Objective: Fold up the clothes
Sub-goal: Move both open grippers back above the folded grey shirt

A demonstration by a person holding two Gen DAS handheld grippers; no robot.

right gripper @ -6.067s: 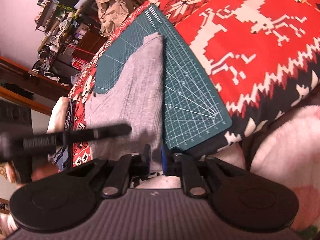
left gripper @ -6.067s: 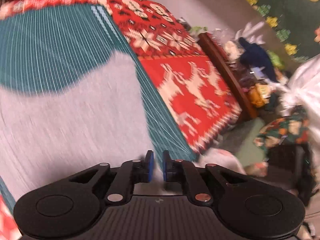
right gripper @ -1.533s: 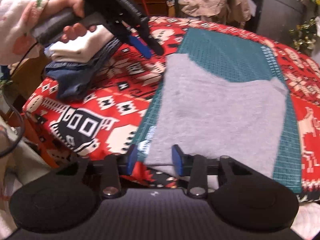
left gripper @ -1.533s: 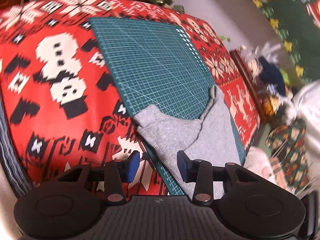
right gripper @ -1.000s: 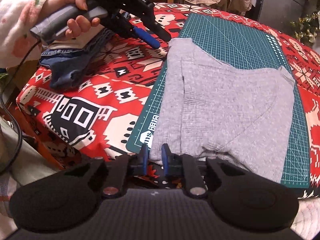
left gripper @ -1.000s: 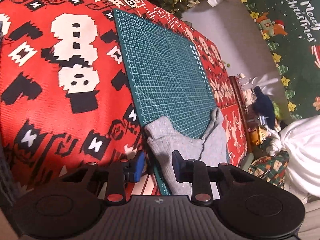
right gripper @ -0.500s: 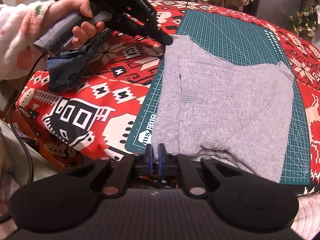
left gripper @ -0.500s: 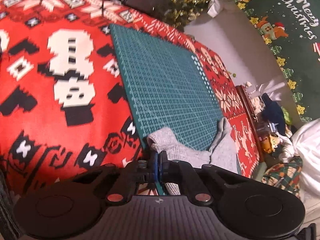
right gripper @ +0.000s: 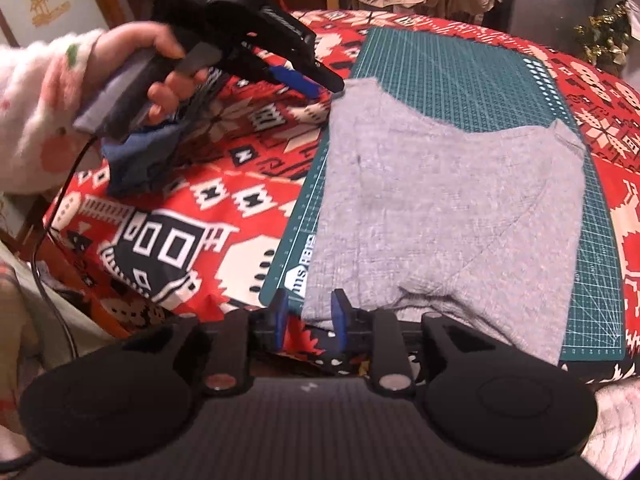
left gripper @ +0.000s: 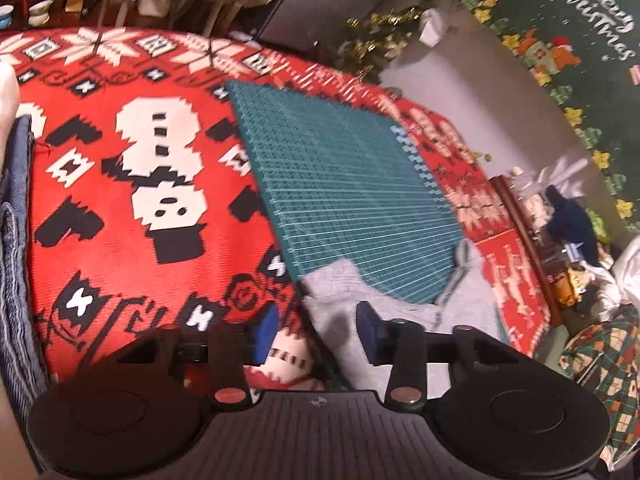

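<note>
Left gripper (left gripper: 318, 334): jaws opening, blue pads apart, nothing pinched; corner of the grey garment (left gripper: 340, 280) lying between and just ahead of the pads, loose on the edge of the green cutting mat (left gripper: 340, 184). Seen also from the right wrist view as left gripper (right gripper: 320, 80), tips at the far left corner of the grey garment (right gripper: 448, 208), contact not resolvable there (motion blur). Held by a hand (right gripper: 160, 68) in a fluffy white sleeve (right gripper: 36, 120). Right gripper (right gripper: 308, 316): jaws opening, narrower gap than the left; near left corner of the garment sitting between the pads, right pad against the cloth edge, left pad clear of it, so not clamped. Garment spread flat over the cutting mat (right gripper: 460, 68), near hem hanging just past the mat's near edge, one rumpled fold along that hem, far edge dipping in a curve between two raised corners. Mat resting on a red patterned tablecloth (right gripper: 200, 200). Folded blue denim (right gripper: 140, 164) on the cloth to the left of the mat, under the hand; same denim (left gripper: 16, 240) at the left border of the left wrist view.
</note>
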